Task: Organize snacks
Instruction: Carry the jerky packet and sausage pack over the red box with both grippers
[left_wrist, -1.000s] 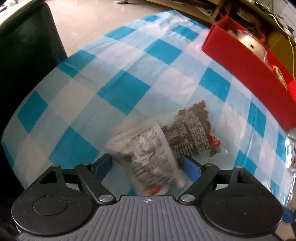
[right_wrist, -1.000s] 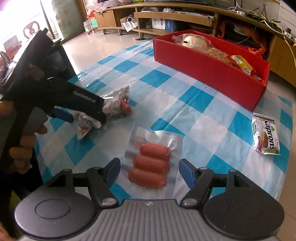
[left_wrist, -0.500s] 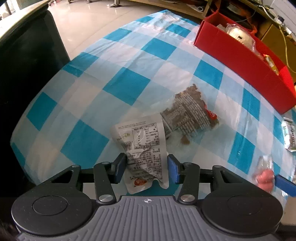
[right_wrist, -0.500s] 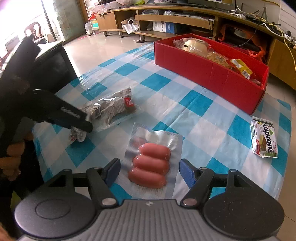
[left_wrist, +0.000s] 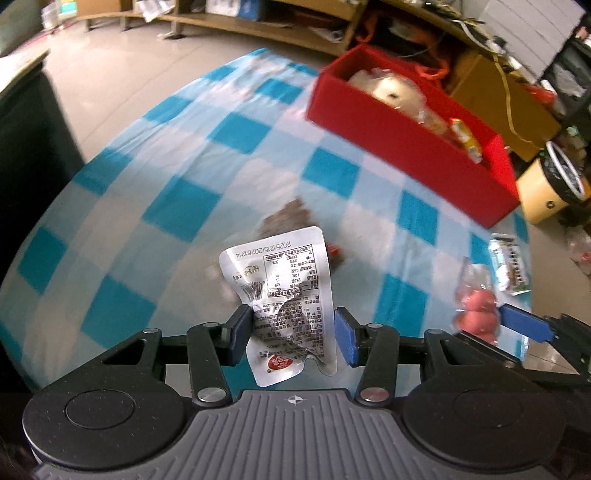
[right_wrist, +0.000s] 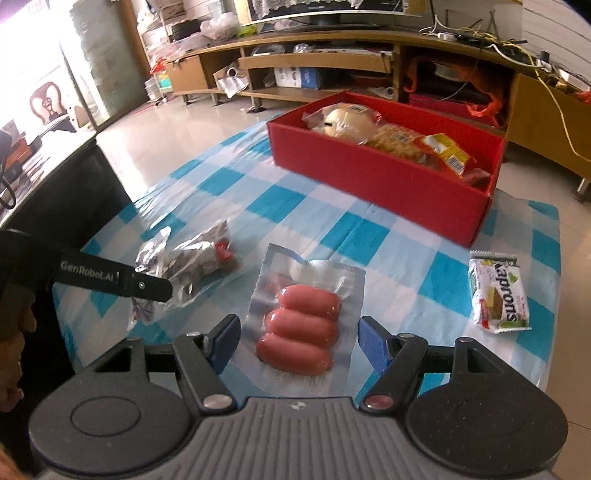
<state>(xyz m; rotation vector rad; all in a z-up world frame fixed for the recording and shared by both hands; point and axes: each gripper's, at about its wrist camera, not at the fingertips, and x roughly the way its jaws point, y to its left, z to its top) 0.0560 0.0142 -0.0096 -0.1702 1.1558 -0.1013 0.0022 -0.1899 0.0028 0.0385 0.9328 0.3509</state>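
My left gripper (left_wrist: 291, 332) is shut on a silver snack packet (left_wrist: 284, 288) with a printed label and holds it up off the checked tablecloth (left_wrist: 177, 206). A dark snack bag (left_wrist: 288, 218) lies on the cloth below and beyond it. My right gripper (right_wrist: 299, 339) is shut on a clear vacuum pack of three pink sausages (right_wrist: 303, 325), which shows in the left wrist view as the sausage pack (left_wrist: 476, 306) at the right. The red box (right_wrist: 380, 177) at the far side holds several packed snacks. In the right wrist view the left gripper (right_wrist: 162, 291) comes in from the left.
A green and white wafer packet (right_wrist: 498, 291) lies near the table's right edge. A dark cabinet (right_wrist: 70, 192) stands to the left of the table. Low wooden shelves (right_wrist: 314, 62) with clutter run along the back, across bare floor.
My left gripper shut on the silver packet and raised it off the cloth, away from the dark bag. My right gripper shifted a little with the sausage pack still between its fingers.
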